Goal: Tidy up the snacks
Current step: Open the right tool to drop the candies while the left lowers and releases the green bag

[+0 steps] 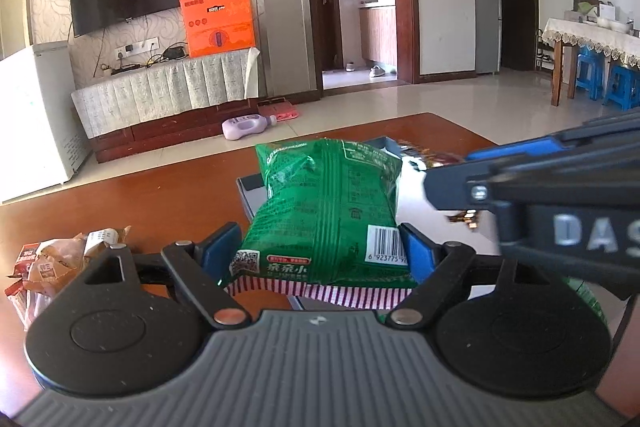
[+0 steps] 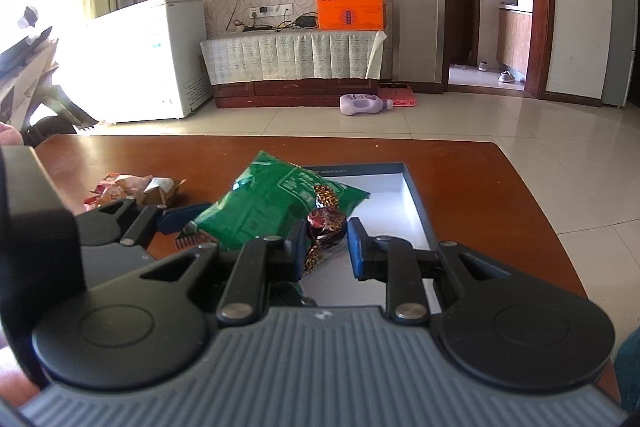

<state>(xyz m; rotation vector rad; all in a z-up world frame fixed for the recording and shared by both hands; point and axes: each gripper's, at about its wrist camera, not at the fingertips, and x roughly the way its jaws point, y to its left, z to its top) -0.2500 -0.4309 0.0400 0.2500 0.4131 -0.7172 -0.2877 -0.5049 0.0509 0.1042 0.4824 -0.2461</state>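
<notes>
Left gripper (image 1: 320, 251): jaws wide, flanking green bag (image 1: 328, 211) at box's (image 2: 416, 211) left rim | Right gripper (image 2: 324, 247): narrowly parted around dark wrapped snack (image 2: 326, 223) over box | Wrappers (image 1: 60, 259) lay near table's (image 1: 160, 195) left edge

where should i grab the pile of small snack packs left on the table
Take the small snack packs one at a time by a crimped wrapper end, coming from above with jaws across the flat seam. They lie loose and overlapping on the table, so a side approach would probably push them.
</notes>
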